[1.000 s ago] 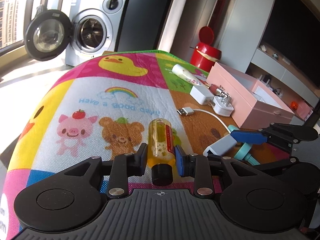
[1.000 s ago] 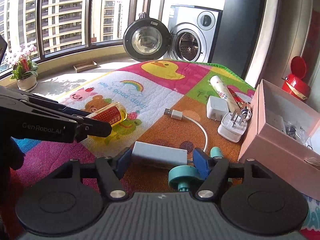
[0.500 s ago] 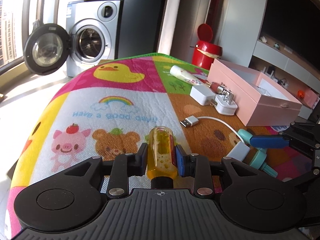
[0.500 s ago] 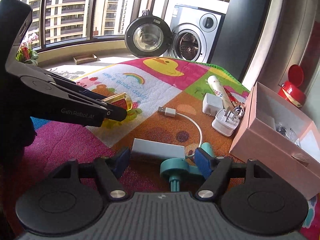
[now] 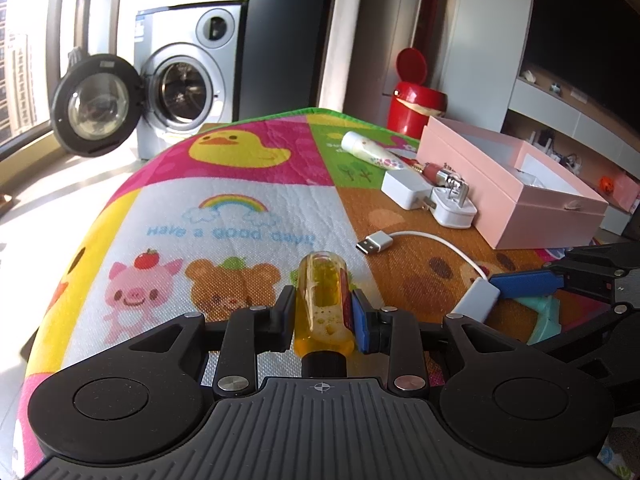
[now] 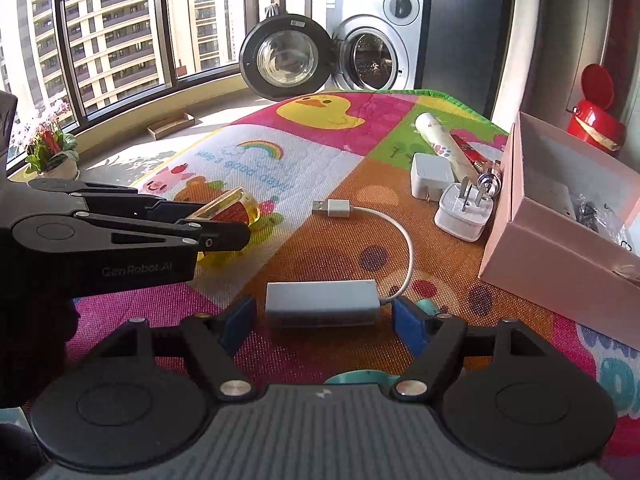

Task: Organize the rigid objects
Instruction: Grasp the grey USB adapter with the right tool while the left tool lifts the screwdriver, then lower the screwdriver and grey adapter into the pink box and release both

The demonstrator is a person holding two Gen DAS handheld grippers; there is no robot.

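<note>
Pink box (image 6: 560, 240) holds white item, dark clutter, lid off.

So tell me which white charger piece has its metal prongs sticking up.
The rounded white plug beside the pink box; the square white adapter behind it lies flat, prongs sideways.

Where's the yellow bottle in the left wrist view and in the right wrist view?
Left wrist: yellow bottle at bottom centre, clamped between the left gripper's pads.
Right wrist: bottle at left of centre, partly hidden behind the left gripper.
Shared landmark: the USB plug lying on the mat.
</note>
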